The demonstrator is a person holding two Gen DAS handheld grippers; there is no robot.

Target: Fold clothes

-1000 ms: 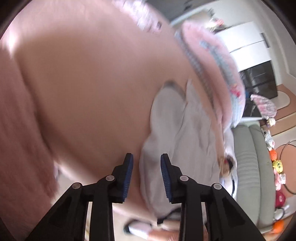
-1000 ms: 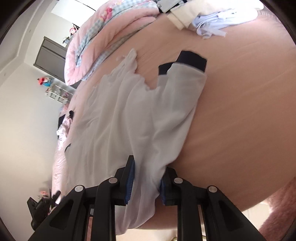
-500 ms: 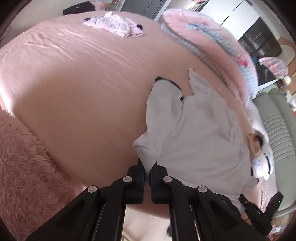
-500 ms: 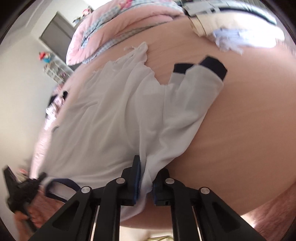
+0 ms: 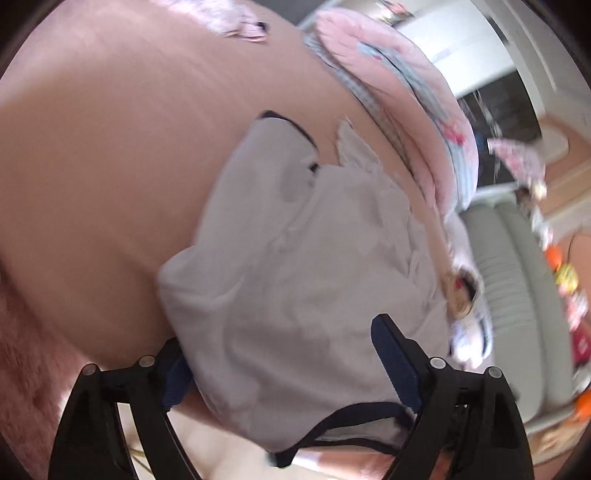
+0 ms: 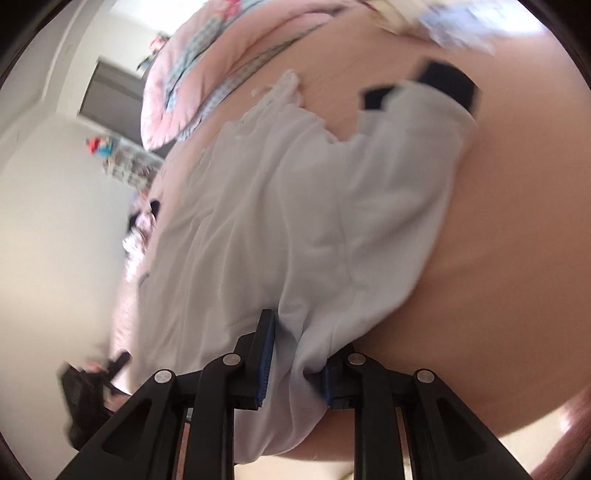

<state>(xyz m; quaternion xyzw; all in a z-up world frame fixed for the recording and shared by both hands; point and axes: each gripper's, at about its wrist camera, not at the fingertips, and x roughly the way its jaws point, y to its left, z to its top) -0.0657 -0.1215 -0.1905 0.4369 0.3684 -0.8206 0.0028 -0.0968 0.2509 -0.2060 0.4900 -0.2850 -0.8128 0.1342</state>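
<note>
A white long-sleeved top (image 5: pixel 295 240) with navy cuffs lies spread on the pink bed sheet (image 5: pixel 110 147). My left gripper (image 5: pixel 280 343) stands wide open over the top's near edge. The cloth lies between the jaws and hides most of the left finger, and the navy neckline (image 5: pixel 351 413) curves just below. In the right wrist view the same top (image 6: pixel 314 203) stretches away, its sleeve ending in a dark cuff (image 6: pixel 447 83). My right gripper (image 6: pixel 295 350) is shut on a bunched fold at the top's near edge, and wrinkles run toward the pads.
A rolled pink quilt (image 5: pixel 399 85) lies along the far side of the bed. Loose clothes (image 6: pixel 443 22) are piled at the far corner and a small pink garment (image 5: pixel 240 26) lies farther off. A grey-green sofa (image 5: pixel 517 277) stands beyond. A fluffy pink blanket (image 5: pixel 29 350) borders the near left.
My left gripper, shut on the top's edge half a second ago, has opened wide. The right gripper keeps its hold, its jaws standing a little further apart. Both views are blurred by motion.
</note>
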